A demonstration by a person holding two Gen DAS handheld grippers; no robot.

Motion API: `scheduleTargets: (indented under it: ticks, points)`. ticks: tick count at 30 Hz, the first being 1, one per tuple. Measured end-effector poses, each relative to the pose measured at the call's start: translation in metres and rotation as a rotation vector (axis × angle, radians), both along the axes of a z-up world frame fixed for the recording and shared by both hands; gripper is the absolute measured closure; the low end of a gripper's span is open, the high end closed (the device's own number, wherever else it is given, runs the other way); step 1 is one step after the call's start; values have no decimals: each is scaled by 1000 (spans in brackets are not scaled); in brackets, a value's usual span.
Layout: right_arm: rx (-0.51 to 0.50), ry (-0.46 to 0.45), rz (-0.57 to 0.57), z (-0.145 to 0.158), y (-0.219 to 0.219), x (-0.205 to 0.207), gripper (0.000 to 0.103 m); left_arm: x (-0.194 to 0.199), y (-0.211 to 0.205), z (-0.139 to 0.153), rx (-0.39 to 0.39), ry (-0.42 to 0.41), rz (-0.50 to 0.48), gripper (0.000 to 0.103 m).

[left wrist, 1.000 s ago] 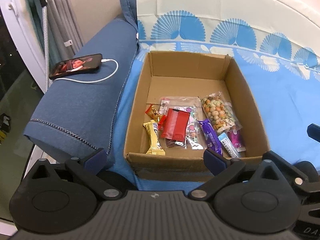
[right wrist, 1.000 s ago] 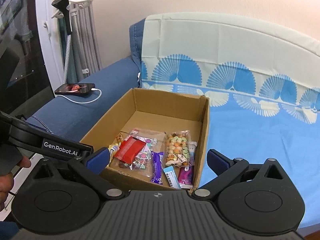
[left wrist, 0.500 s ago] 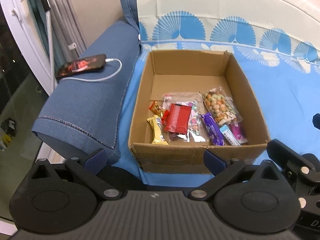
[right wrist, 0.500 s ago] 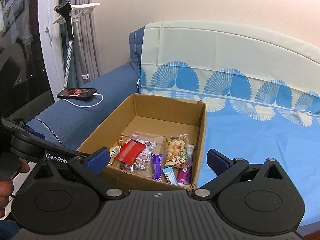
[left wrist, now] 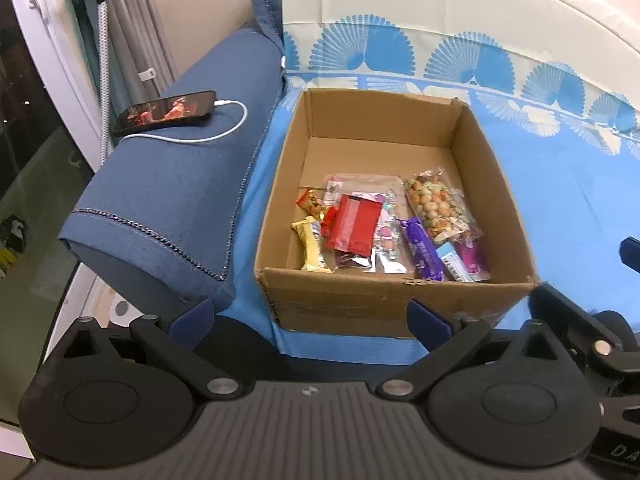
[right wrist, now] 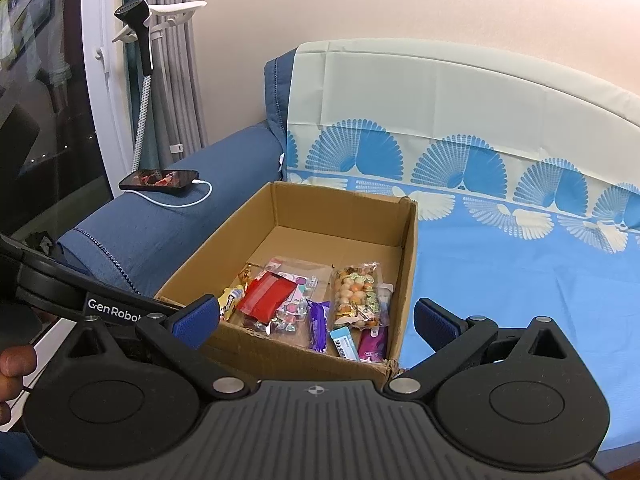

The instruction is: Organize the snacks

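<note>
Snacks (left wrist: pixel 392 226) lie together in the near half of an open cardboard box (left wrist: pixel 276 200) that sits on the blue patterned cover of a sofa (left wrist: pixel 568 184), close against the left armrest (left wrist: pixel 172 184). Seen there: a red packet (left wrist: pixel 354 226) on top of clear sweet bags, a yellow bar (left wrist: pixel 312 250) at the left, a purple bar (left wrist: pixel 422 248), a clear bag of mixed nuts (left wrist: pixel 438 210) and a purple sachet (left wrist: pixel 472 258) at the right. The far half of the box floor is bare. No snack shows on the cover outside the box.

The left gripper (left wrist: pixel 310 316) hangs short of the near wall of the box, jaws wide apart, holding nothing. The right gripper (right wrist: pixel 316 320) hangs likewise near the box's near right corner, jaws wide apart, empty.

Judgement: the scene fits either snacks gathered and finished, or snacks awaiting sorting within the box; the pictures do not settle which. Any further handling calls for a descent from above, clear of the near wall, and a grip on a packet's edge, since the wrappers overlap and look slippery.

A phone (left wrist: pixel 166 112) on a white charging cable (left wrist: pixel 208 134) rests on the armrest, well apart from the box. A clothes steamer (right wrist: pixel 140 40) stands by the curtain at far left. The box walls are the one obstacle to reach.
</note>
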State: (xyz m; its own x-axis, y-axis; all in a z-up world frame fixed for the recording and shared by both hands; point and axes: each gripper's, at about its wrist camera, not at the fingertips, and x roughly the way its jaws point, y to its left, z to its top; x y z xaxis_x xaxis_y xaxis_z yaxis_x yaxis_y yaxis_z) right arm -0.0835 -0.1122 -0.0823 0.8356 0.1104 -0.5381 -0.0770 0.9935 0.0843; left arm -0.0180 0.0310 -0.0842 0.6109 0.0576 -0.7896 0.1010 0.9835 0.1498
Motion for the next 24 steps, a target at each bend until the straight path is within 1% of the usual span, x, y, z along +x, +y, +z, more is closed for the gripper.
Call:
scheduleTargets:
  ticks: [24]
  points:
    - [11, 3, 1, -1, 2, 0, 0, -3, -4, 0, 35, -5, -4, 0]
